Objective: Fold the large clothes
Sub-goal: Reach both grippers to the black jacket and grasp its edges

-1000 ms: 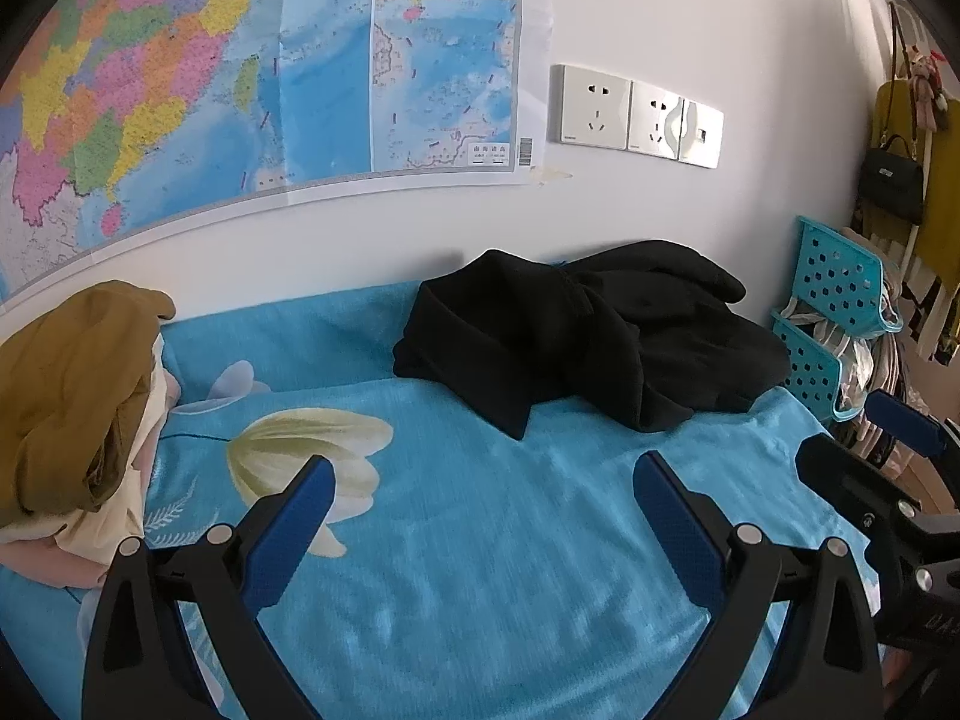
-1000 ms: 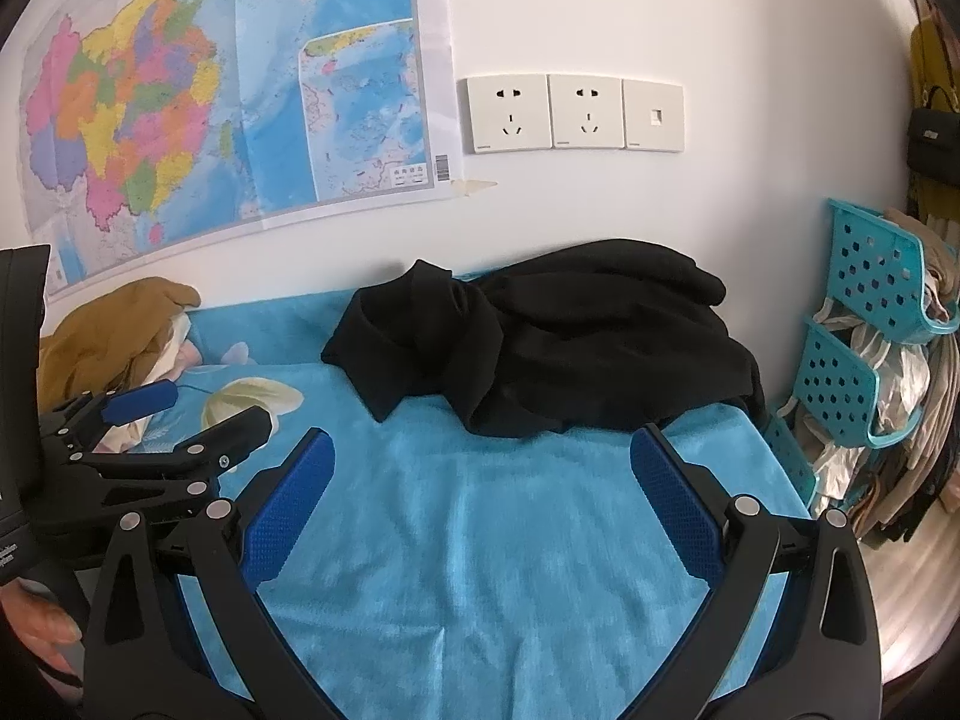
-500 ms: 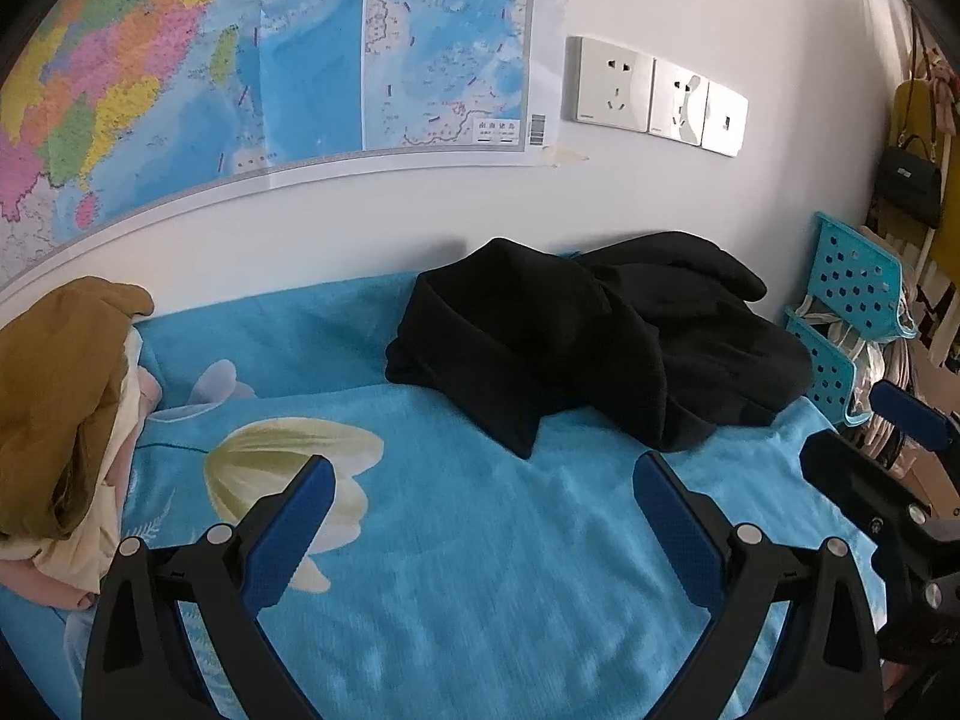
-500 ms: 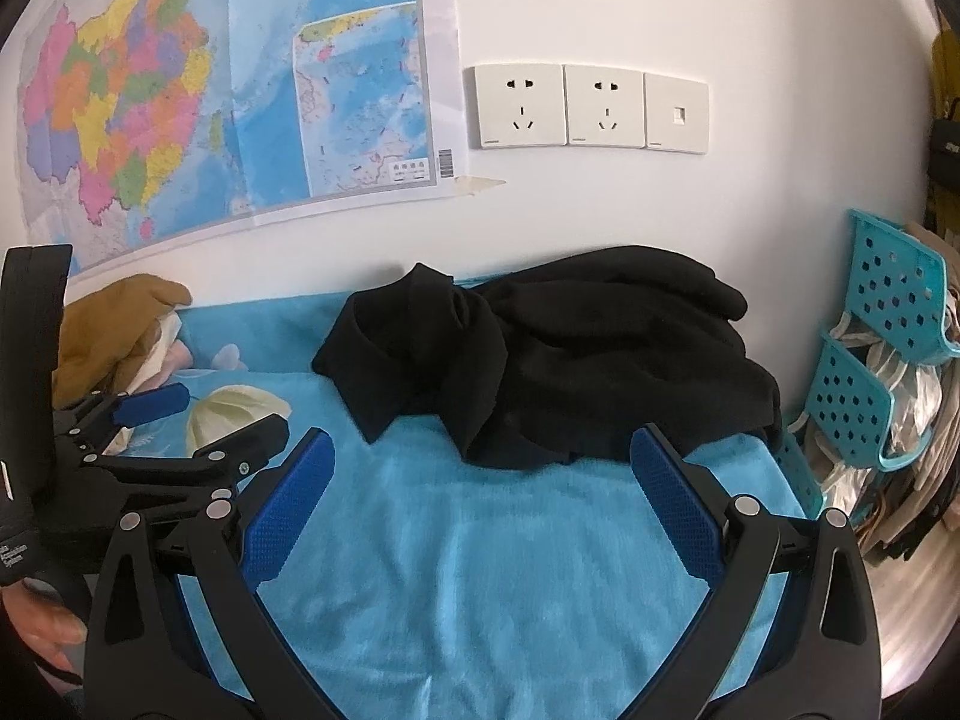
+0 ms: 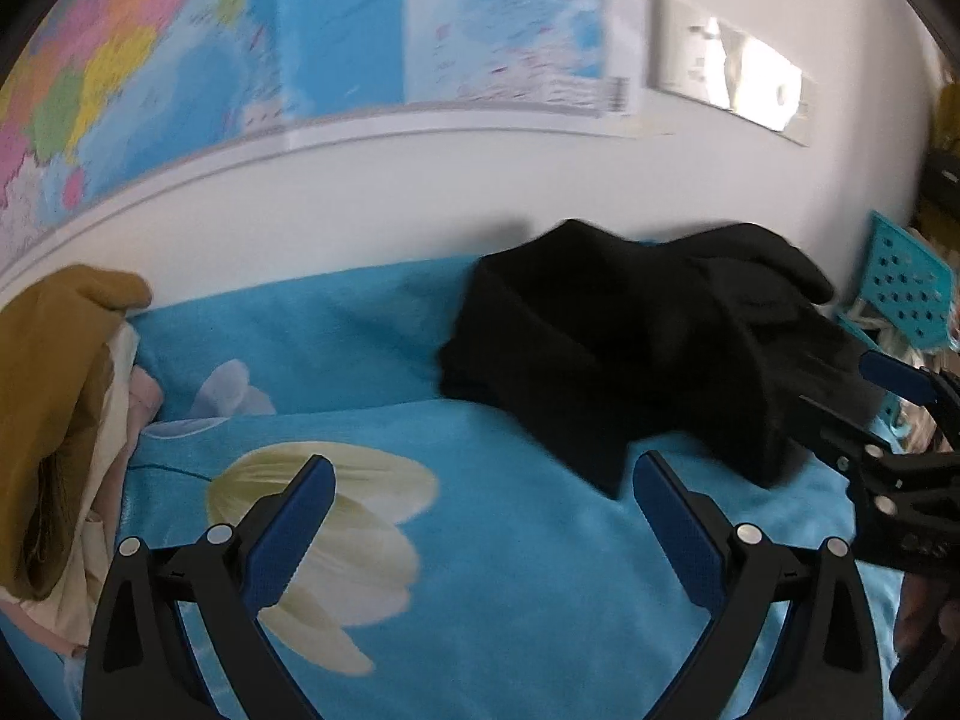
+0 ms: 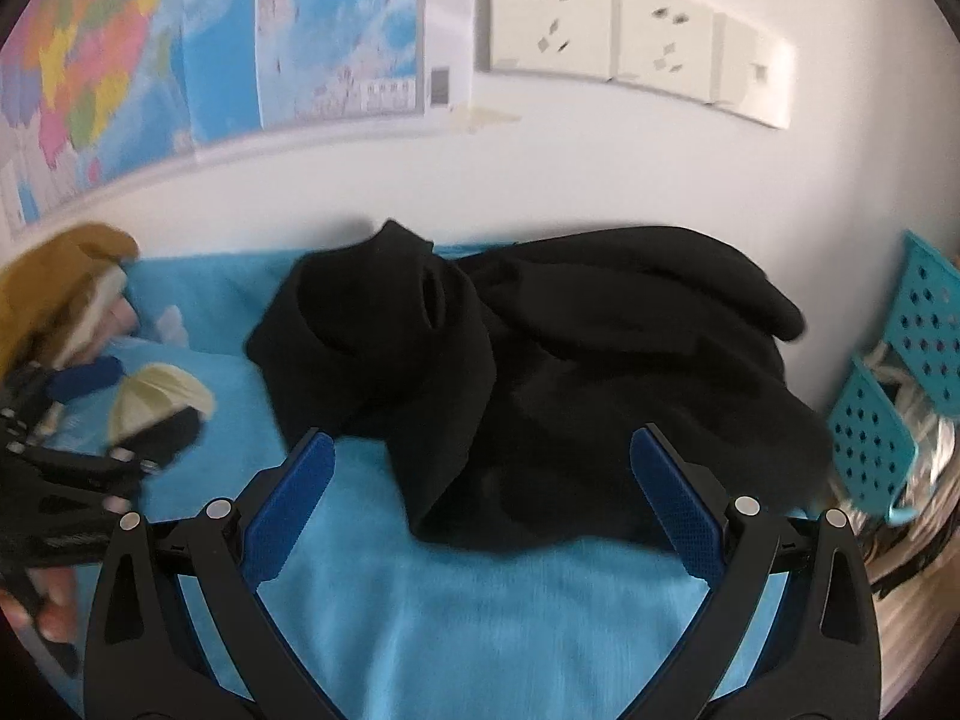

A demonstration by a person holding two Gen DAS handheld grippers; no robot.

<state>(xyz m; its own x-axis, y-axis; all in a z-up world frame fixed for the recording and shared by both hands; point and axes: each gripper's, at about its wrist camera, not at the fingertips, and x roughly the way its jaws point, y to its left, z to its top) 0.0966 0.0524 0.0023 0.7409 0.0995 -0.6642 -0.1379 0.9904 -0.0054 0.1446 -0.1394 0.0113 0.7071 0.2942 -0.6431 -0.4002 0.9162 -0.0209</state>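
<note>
A crumpled black garment (image 5: 630,348) (image 6: 540,372) lies in a heap on the blue flowered bedspread (image 5: 492,570) (image 6: 480,612), against the white wall. My left gripper (image 5: 480,474) hovers open over the bedspread, a little short and left of the heap, nothing between its blue pads. My right gripper (image 6: 480,450) is open too, its fingers straddling the near edge of the black garment without gripping it. Each gripper shows at the edge of the other's view: the right gripper (image 5: 870,414) at the far right, the left gripper (image 6: 78,420) at the far left.
A pile of mustard and cream clothes (image 5: 54,408) sits at the left end of the bed. Teal perforated baskets (image 6: 900,396) stand past the bed's right end. A map (image 5: 300,48) and wall sockets (image 6: 630,42) hang above.
Both grippers have moved forward toward the wall and the black garment, which now looms larger. The right gripper's fingers have reached the heap's near edge. Both stay open.
</note>
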